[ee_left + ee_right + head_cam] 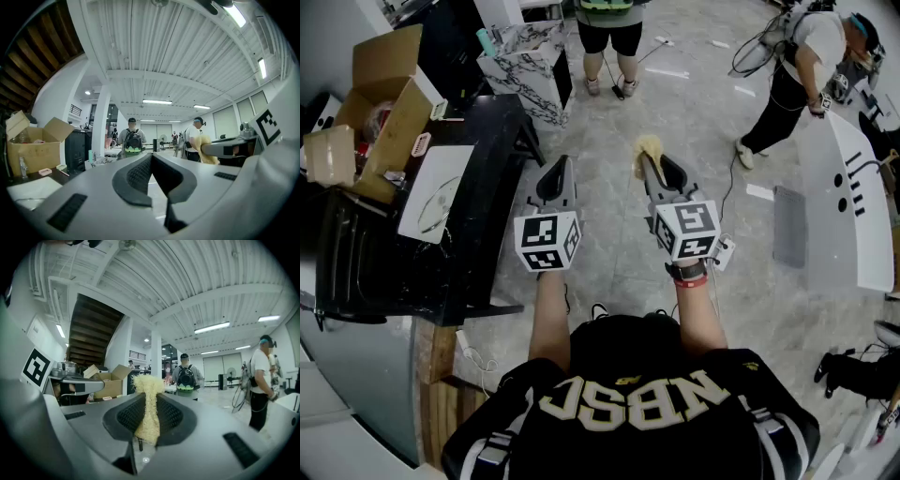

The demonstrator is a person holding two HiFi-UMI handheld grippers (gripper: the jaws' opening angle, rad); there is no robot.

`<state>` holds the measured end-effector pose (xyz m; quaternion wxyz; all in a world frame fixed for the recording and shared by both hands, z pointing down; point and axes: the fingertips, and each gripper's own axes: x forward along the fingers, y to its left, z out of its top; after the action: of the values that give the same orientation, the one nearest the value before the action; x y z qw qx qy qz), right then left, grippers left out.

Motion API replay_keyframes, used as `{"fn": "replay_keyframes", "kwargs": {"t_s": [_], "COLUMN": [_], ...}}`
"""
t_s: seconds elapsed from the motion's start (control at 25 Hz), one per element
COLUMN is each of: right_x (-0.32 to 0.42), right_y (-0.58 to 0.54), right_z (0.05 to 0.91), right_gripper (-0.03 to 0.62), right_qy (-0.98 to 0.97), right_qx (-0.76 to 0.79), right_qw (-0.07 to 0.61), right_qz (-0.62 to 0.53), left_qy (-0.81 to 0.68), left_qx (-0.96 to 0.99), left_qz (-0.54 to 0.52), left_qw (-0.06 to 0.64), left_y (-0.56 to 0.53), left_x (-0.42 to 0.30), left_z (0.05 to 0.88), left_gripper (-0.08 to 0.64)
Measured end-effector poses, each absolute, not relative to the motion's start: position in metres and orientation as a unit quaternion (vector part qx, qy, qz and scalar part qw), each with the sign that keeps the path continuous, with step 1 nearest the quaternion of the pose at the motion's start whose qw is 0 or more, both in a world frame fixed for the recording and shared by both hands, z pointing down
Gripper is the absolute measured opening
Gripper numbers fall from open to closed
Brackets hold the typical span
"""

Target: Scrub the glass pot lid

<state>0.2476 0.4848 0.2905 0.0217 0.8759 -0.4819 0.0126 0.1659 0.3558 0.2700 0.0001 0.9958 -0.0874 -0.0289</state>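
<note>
Left gripper is closed on nothing. Right gripper clamps a yellow scrub pad. The glass pot lid lies left, on the black table.

Fibrous scrubber, matt plastic right tongs

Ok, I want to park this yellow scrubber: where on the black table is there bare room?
The strip of black table between the white board and its floor-side edge looks bare. The far end by the cardboard box is crowded.
</note>
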Motion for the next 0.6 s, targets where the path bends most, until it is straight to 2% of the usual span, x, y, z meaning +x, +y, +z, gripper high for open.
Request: {"fn": "replay_keyframes", "kwargs": {"t_s": [0.16, 0.36, 0.6], "right_x": [0.223, 0.203, 0.197], "right_y": [0.439, 0.376, 0.281], "right_z": [0.3, 0.307, 0.315], "right_gripper": [0.067, 0.07, 0.071], "right_qy": [-0.498, -0.545, -0.612], "right_qx": [0.867, 0.837, 0.789], "right_qw": [0.025, -0.016, -0.006], "right_qz": [0.023, 0.043, 0.05], "left_qy": [-0.108, -0.145, -0.227], "left_qx": [0.994, 0.989, 0.973], "left_qz": [-0.028, -0.023, -0.02], "left_qw": [0.008, 0.017, 0.023], "left_y": [0.313, 0.26, 0.186], "left_x": [0.138, 0.112, 0.084], "left_z": [0.276, 0.284, 0.291], "left_gripper": [0.015, 0.015, 0.015]}}
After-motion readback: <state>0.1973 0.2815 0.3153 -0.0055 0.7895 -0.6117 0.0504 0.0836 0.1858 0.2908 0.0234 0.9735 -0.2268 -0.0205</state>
